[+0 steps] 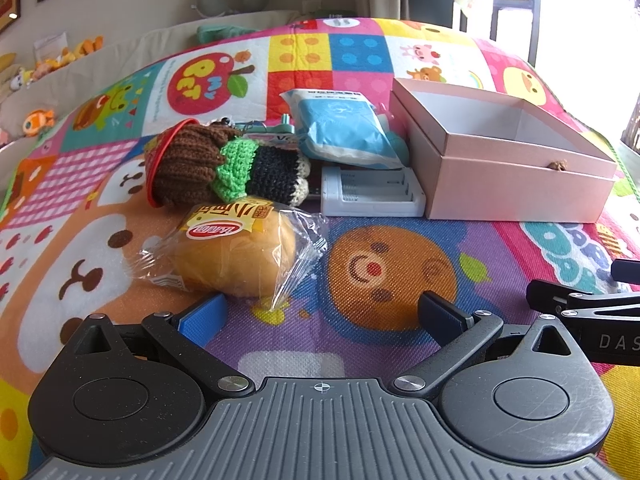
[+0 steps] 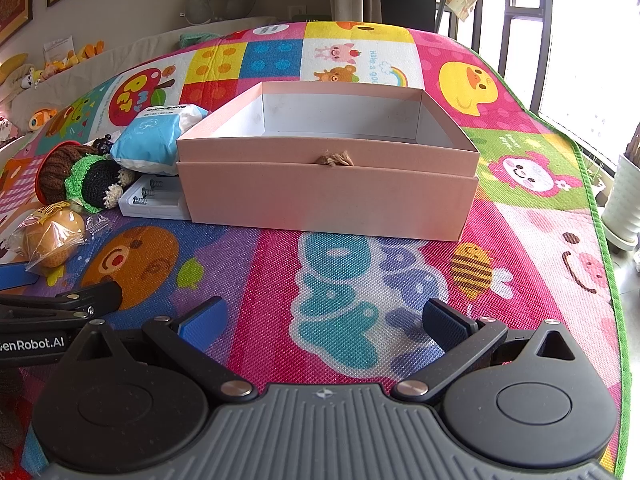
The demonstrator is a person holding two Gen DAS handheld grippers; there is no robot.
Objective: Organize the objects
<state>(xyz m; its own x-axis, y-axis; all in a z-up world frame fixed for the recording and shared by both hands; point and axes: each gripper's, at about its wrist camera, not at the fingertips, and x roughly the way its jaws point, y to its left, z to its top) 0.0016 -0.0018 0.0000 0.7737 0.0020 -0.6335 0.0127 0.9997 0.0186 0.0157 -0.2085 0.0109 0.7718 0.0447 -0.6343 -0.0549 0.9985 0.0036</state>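
Observation:
An open pink box point(image 2: 328, 196) stands on the colourful play mat point(image 2: 360, 280), its inside bare; it also shows in the left wrist view point(image 1: 516, 184). To its left lie a wrapped bun point(image 1: 236, 256) point(image 2: 52, 240), a crocheted toy point(image 1: 208, 164) point(image 2: 80, 178), a blue-white tissue pack point(image 1: 344, 128) point(image 2: 156, 140) and a white battery charger point(image 1: 372, 196) point(image 2: 154, 200). My left gripper point(image 1: 320, 316) is open, just in front of the bun, its left pad close to the wrapper. My right gripper point(image 2: 324, 320) is open and empty, in front of the box.
The mat's green edge point(image 2: 600, 240) runs down the right, with the floor and a white pot point(image 2: 626, 204) beyond. A small teal object point(image 1: 272, 130) lies behind the toy. Plush toys point(image 1: 36, 120) line the far left. The other gripper shows at each view's side point(image 1: 580, 308).

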